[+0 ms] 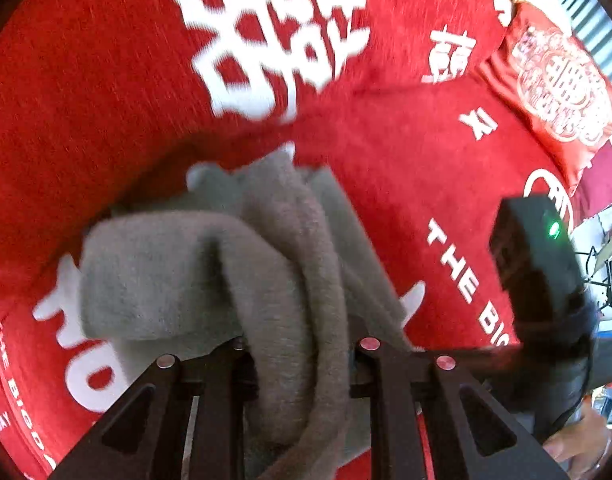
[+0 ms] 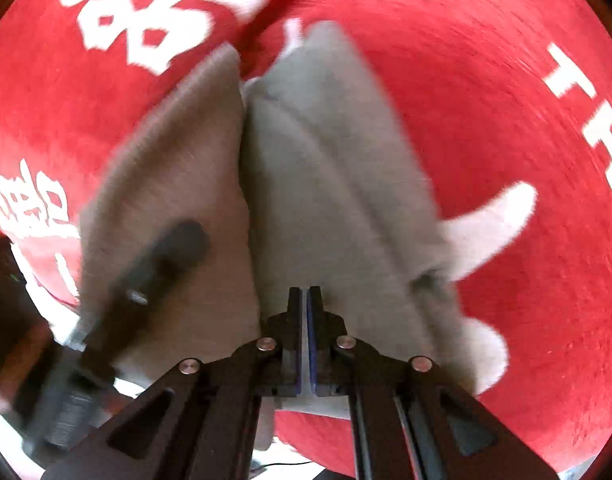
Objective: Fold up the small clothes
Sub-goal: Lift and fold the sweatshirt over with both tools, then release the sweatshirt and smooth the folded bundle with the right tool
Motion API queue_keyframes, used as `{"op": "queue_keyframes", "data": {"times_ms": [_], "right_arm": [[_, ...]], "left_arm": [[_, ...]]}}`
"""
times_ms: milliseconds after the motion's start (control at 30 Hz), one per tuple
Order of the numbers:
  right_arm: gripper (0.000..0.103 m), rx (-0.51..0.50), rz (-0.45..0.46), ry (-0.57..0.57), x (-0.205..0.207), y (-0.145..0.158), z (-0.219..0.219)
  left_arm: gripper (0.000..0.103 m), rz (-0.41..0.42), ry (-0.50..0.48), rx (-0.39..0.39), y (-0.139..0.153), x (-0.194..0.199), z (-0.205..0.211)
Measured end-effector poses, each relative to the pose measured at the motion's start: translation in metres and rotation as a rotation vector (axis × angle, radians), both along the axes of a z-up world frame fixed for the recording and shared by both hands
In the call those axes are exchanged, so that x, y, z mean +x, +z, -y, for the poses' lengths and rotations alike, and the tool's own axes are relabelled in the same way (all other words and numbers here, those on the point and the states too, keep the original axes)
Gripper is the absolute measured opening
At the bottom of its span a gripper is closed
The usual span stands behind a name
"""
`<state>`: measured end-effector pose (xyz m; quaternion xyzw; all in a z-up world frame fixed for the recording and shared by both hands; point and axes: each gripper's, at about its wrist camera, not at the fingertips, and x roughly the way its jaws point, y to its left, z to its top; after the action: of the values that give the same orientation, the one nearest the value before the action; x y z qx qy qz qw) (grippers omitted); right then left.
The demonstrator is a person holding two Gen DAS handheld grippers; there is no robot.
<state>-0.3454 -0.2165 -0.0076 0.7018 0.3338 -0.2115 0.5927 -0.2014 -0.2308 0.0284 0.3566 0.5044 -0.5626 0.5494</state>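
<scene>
A small grey garment (image 1: 210,264) lies bunched on a red blanket (image 1: 106,80) with white lettering. My left gripper (image 1: 302,360) has a thick fold of the grey cloth running between its fingers, which are hidden under it. In the right wrist view the same grey garment (image 2: 326,168) hangs in two lobes in front of my right gripper (image 2: 305,296), whose jaws are pressed together on a thin edge of the cloth. The left gripper's finger (image 2: 162,256) shows at the left, over the cloth. The right gripper's body (image 1: 542,264) shows at the right of the left wrist view.
The red blanket also fills the right wrist view (image 2: 486,80). A red cushion (image 1: 558,84) with a white round emblem lies at the far right. A person's hand (image 1: 582,444) is at the lower right.
</scene>
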Motion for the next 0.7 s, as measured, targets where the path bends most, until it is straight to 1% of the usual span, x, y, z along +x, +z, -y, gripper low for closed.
{"op": "queue_keyframes", "data": {"times_ms": [33, 67, 100, 133, 167, 200, 233, 267, 300, 333, 367, 400, 433, 500, 567, 600, 633, 667, 700], "right_arm": [[0.006, 0.022, 0.021, -0.025, -0.008, -0.005, 0.001], [0.007, 0.031, 0.034, -0.038, -0.011, -0.007, 0.002], [0.023, 0.043, 0.054, -0.06, -0.016, -0.01, 0.003], [0.041, 0.062, 0.098, -0.101, -0.023, -0.013, 0.004], [0.047, 0.072, 0.123, -0.127, -0.028, -0.013, 0.006], [0.057, 0.093, 0.162, -0.167, -0.035, -0.013, 0.008], [0.064, 0.122, 0.208, -0.216, -0.041, -0.015, 0.009], [0.067, 0.133, 0.229, -0.235, -0.05, -0.012, 0.012], [0.072, 0.15, 0.27, -0.268, -0.055, -0.012, 0.014], [0.074, 0.16, 0.298, -0.288, -0.059, -0.012, 0.016], [0.075, 0.166, 0.311, -0.297, -0.082, -0.012, 0.025], [0.079, 0.174, 0.338, -0.313, -0.09, -0.01, 0.028], [0.082, 0.179, 0.355, -0.323, -0.094, -0.01, 0.03], [0.082, 0.195, 0.386, -0.345, -0.103, -0.01, 0.037], [0.083, 0.195, 0.372, -0.329, -0.105, -0.011, 0.042], [0.084, 0.184, 0.351, -0.297, -0.104, -0.008, 0.049], [0.084, 0.169, 0.325, -0.265, -0.1, -0.003, 0.05], [0.084, 0.157, 0.298, -0.238, -0.083, 0.0, 0.041], [0.083, 0.131, 0.234, -0.176, -0.076, 0.005, 0.047]], "left_arm": [[0.041, -0.004, 0.016, 0.009, -0.002, 0.001, -0.002], [0.068, -0.008, 0.032, -0.006, 0.001, 0.002, -0.002], [0.088, -0.005, 0.045, -0.023, 0.006, 0.005, -0.006], [0.092, 0.02, 0.068, -0.057, 0.015, 0.009, -0.012], [0.1, 0.022, 0.07, -0.073, 0.022, 0.013, -0.018], [0.101, 0.02, 0.075, -0.086, 0.028, 0.018, -0.023], [0.101, 0.022, 0.086, -0.095, 0.034, 0.023, -0.03], [0.101, 0.031, 0.106, -0.101, 0.039, 0.029, -0.035], [0.101, 0.042, 0.129, -0.102, 0.042, 0.036, -0.037], [0.101, 0.059, 0.167, -0.096, 0.044, 0.048, -0.043], [0.101, 0.071, 0.204, -0.084, 0.044, 0.063, -0.05], [0.101, 0.082, 0.23, -0.073, 0.043, 0.072, -0.054], [0.101, 0.104, 0.279, -0.046, 0.036, 0.087, -0.061], [0.101, 0.119, 0.347, 0.02, 0.02, 0.11, -0.075], [0.101, 0.103, 0.398, 0.077, 0.001, 0.127, -0.086], [0.101, 0.1, 0.423, 0.098, -0.007, 0.133, -0.091], [0.101, 0.101, 0.443, 0.114, -0.013, 0.139, -0.098], [0.101, 0.099, 0.451, 0.122, -0.017, 0.14, -0.101], [0.101, 0.095, 0.458, 0.133, -0.022, 0.142, -0.104]]}}
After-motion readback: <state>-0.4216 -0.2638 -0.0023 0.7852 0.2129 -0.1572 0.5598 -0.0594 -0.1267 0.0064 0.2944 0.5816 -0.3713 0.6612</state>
